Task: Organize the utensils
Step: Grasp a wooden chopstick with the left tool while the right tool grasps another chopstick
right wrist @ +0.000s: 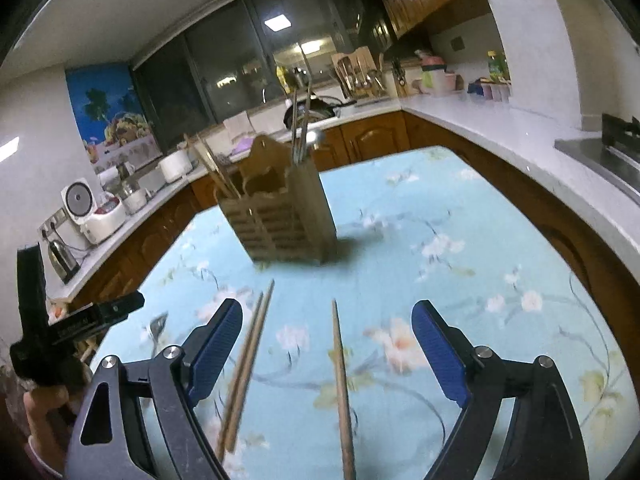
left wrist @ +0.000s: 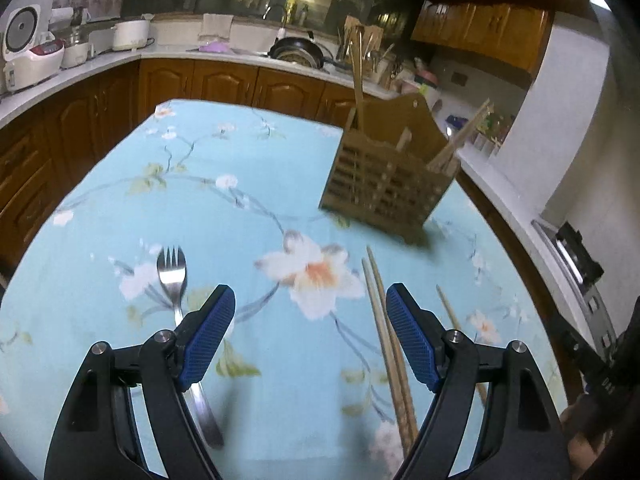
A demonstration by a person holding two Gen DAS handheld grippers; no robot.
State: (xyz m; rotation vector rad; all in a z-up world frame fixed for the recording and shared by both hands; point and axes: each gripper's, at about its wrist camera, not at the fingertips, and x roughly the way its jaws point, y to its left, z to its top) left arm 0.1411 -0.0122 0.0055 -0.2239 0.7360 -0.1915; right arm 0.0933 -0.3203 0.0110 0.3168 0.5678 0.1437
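A wooden slatted utensil holder [left wrist: 384, 184] stands on the blue floral tablecloth [left wrist: 240, 208], with chopsticks and spoons upright in it. On the cloth in front lie a metal fork [left wrist: 172, 276], a pair of wooden chopsticks [left wrist: 384, 328] and a single chopstick [left wrist: 452, 316]. My left gripper [left wrist: 310, 296] hangs open above the cloth; the fork is under its left finger and the pair by its right finger. My right gripper [right wrist: 327, 312] is open over the single chopstick [right wrist: 342, 380], apart from it. The pair [right wrist: 248, 360] lies by its left finger, the holder [right wrist: 280, 220] beyond.
Wooden cabinets and a white counter [left wrist: 100, 64] wrap around the table, with rice cookers [left wrist: 28, 52] at the left and a pan in the sink at the back. A stove [right wrist: 612, 152] sits on the right. A hand [right wrist: 44, 412] holds the left gripper's handle.
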